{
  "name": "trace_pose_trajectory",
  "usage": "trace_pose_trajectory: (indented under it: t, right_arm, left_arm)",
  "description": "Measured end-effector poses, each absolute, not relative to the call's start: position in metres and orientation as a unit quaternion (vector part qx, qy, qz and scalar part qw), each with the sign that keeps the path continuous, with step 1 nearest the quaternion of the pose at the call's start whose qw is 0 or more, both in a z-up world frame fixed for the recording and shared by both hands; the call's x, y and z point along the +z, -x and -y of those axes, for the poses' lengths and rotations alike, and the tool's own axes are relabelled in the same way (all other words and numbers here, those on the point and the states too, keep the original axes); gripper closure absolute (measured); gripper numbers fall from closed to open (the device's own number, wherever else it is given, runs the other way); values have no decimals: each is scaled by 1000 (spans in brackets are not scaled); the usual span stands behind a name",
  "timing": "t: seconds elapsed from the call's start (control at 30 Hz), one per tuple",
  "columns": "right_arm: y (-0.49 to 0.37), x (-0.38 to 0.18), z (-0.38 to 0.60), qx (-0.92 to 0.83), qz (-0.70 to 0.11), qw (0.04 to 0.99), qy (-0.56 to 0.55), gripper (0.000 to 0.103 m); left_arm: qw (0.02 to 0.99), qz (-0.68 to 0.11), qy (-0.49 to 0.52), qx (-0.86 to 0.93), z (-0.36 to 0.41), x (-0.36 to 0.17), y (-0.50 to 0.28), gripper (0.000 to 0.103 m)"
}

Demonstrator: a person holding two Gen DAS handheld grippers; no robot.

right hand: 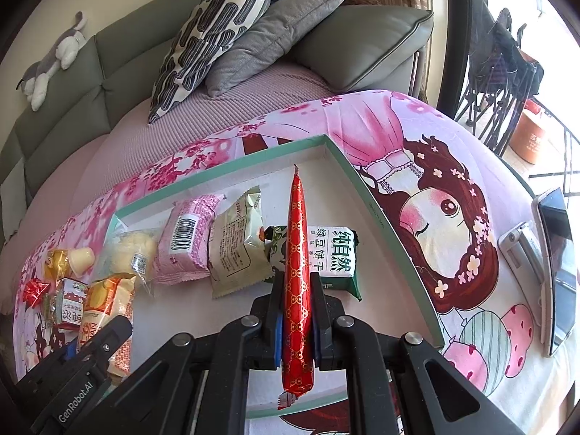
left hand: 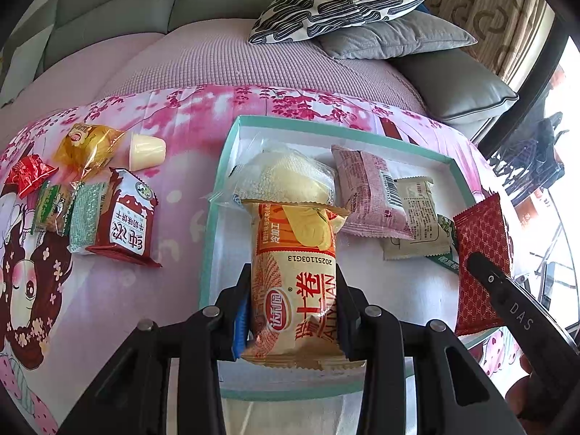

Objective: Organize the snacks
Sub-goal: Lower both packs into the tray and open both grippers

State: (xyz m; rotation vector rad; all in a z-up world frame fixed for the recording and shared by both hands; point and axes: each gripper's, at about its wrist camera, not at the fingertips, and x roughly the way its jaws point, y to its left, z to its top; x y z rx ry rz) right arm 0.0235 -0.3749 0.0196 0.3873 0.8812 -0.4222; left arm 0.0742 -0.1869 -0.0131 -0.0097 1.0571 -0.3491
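Observation:
My left gripper [left hand: 294, 290] is shut on an orange Swiss roll pack [left hand: 297, 279], held above the near left part of the teal-rimmed white tray [left hand: 221, 166]. My right gripper [right hand: 297, 291] is shut on a red gold-patterned packet [right hand: 298, 272], held edge-on over the tray [right hand: 366, 188]; the packet also shows in the left wrist view [left hand: 482, 253]. In the tray lie a clear-wrapped yellow cake [left hand: 293, 177], a pink packet [left hand: 369, 188], a beige packet [left hand: 417, 221] and a green mung bean biscuit pack [right hand: 331, 253].
Loose snacks lie left of the tray on the pink cartoon cloth: a red milk biscuit pack [left hand: 125, 217], green-white packs [left hand: 85, 217], a small red packet [left hand: 29, 174], an orange-wrapped cake [left hand: 87, 145], a pudding cup [left hand: 146, 150]. A phone on a stand [right hand: 554, 264] is right. Sofa and cushions [left hand: 344, 3] behind.

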Motion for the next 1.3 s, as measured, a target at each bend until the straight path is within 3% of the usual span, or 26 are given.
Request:
trace_pose_trajectory:
  t: [0.3,0.37,0.4,0.5,0.67,0.77,0.97,1.13,1.3]
  right_arm:
    - [-28,14,373,-204,-434,859,-178,91]
    - [-28,15,372,-209,-437,858,-174,90]
    - [-29,15,372,-210,-437,857,-173,90]
    - [-31,14,371,-214,-444,855,-165,80]
    - [-32,13,371,-222,-447,852,-155,37]
    - [-32,12,371,-222,-448,852,-154,32]
    - [-33,8,373,-224,-452,850,-155,2]
    - [-33,8,373,-224,-449,852,-152,0]
    - [-34,8,372,-222,-450,852,-149,0]
  left_arm:
    - [841,-519,2,-156,188,-21,-76,61]
    - [839,-523,1,-151,186,-21,-77,48]
    - [839,-524,1,-148,186,-21,-78,46]
    - [840,-523,4,-144,183,-18,-79,45]
    - [841,-523,2,-137,181,-16,-81,43]
    - [841,-523,10,-139,178,-14,-82,32]
    - [843,-519,1,-143,183,-13,-80,27]
    - [850,-507,-10,-144,186,-7,-78,18]
    - [861,-490,-9,-135,179,3,-80,18]
